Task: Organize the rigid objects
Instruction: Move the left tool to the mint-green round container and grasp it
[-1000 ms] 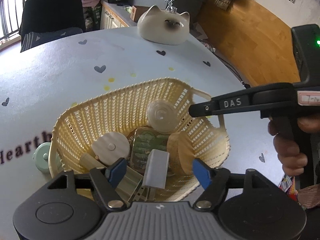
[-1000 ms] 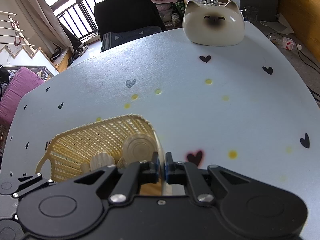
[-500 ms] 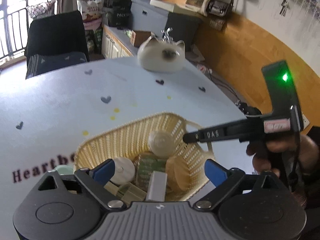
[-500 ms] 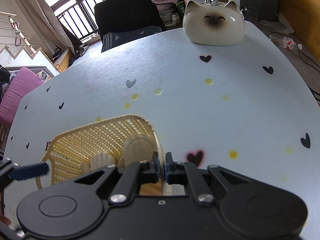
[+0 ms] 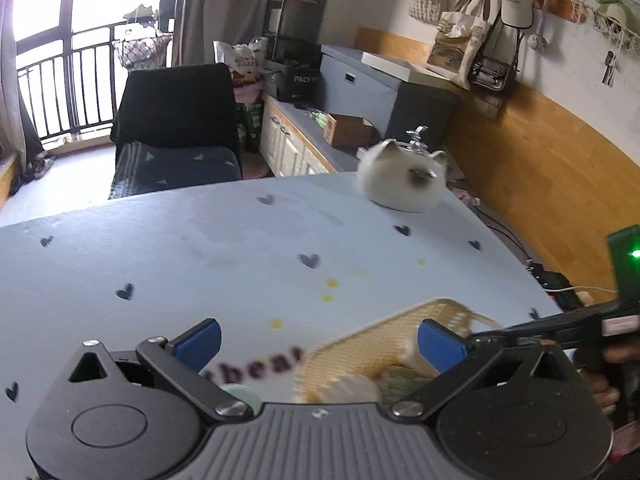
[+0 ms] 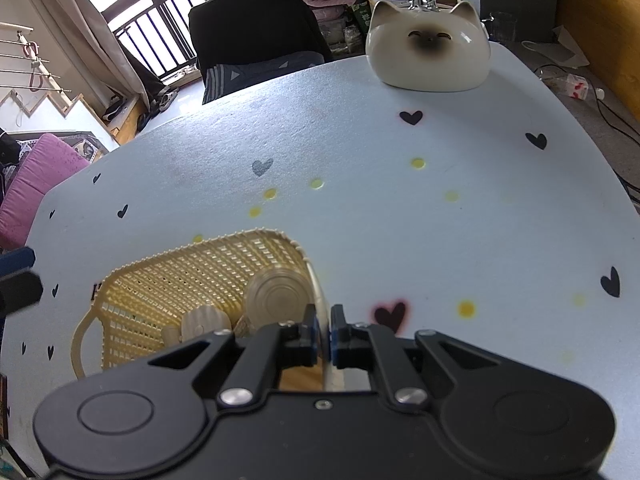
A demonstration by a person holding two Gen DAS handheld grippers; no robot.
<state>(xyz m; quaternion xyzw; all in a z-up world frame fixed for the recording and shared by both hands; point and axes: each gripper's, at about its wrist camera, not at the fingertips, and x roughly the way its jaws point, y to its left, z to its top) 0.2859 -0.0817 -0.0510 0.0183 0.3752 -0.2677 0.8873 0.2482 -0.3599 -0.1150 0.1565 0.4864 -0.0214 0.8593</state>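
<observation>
Left tongs (image 5: 318, 344) opening (empty) | basket (image 6: 192, 276) rim in right tongs (image 6: 323, 330)

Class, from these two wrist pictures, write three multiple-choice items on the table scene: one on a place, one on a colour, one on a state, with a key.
1. Where does the cat-shaped ceramic jar stand?
A. in the basket
B. at the table's far edge
C. on the chair

2. What colour is the woven plastic basket?
A. pale yellow
B. red
C. black

3. How does the right claw stand?
A. wide open
B. shut on the basket's rim
C. shut on the jar

Key: 1 B, it sits far beyond the basket, by the table's far edge; 2 A, its lattice walls are cream-yellow; 3 B, its fingers pinch the rim's right side with almost no gap.
</observation>
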